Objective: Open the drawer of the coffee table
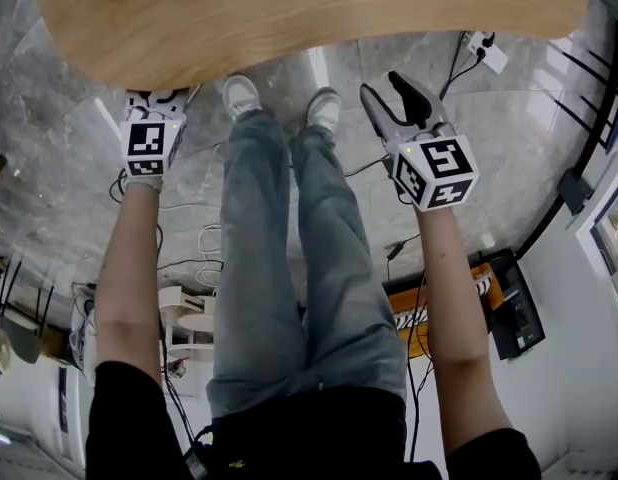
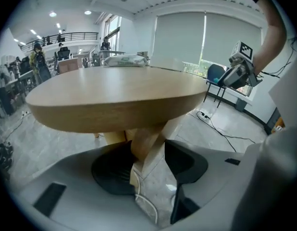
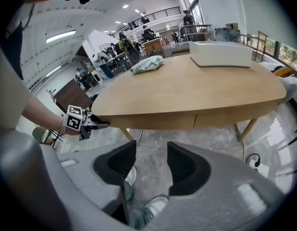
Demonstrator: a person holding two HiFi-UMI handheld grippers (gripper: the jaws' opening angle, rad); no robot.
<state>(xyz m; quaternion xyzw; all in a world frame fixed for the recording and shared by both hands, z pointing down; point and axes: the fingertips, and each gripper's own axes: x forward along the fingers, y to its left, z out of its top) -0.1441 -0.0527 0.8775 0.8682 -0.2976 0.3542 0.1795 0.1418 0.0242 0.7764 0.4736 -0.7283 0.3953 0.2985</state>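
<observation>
Fingers of left gripper (image 2: 147, 166) and right gripper (image 3: 151, 165) gape empty, ribbed black, before oval wooden coffee table (image 3: 187, 88).

The head view looks steeply down past the person's legs (image 1: 289, 268) to the floor (image 1: 49, 168), with the table (image 1: 289, 18) edge at the top. The left gripper view sits low, seemingly close under that edge, facing the window blinds (image 2: 206, 42) and the right gripper (image 2: 225, 79). The right gripper view, from farther back, looks across the tabletop and takes in the left gripper (image 3: 104, 124).
</observation>
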